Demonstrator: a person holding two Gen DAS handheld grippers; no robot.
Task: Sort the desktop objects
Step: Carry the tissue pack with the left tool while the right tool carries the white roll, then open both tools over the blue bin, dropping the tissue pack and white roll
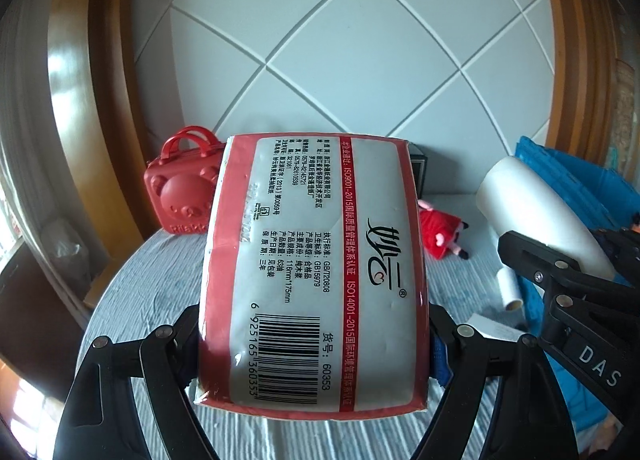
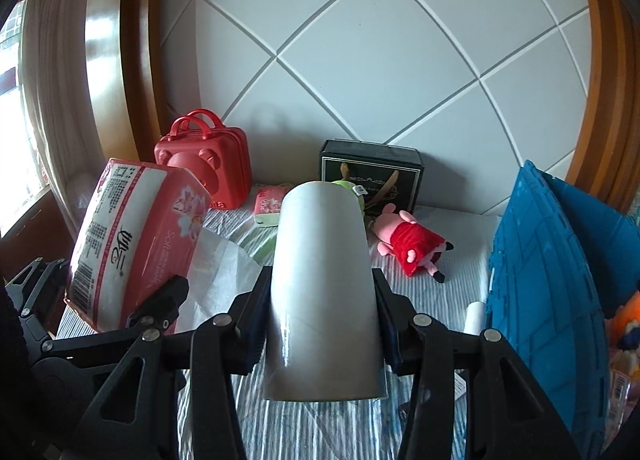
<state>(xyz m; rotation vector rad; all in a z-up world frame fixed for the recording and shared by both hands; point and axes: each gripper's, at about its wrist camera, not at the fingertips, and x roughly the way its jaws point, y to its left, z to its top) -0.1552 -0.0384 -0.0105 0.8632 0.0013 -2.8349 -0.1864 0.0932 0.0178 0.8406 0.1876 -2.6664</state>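
Left wrist view: the left claw (image 1: 314,340) pinches a red tissue pack (image 1: 314,272) at frame centre, lifted above the counter (image 1: 152,280).

Right wrist view: the right claw (image 2: 322,320) pinches a white roll (image 2: 322,292) at centre; blue crate (image 2: 540,280) at right.

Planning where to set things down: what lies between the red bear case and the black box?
A small pink tissue pack lies between the red bear case and black box, in the right wrist view.

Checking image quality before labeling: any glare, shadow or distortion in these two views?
Left wrist: strong fisheye bowing of the wall grooves; the tissue pack fills the centre, sharp print, shaded left edge. Right wrist: glare streak on the white roll, blown-out window at left, soft shadow on the wall above the black box.
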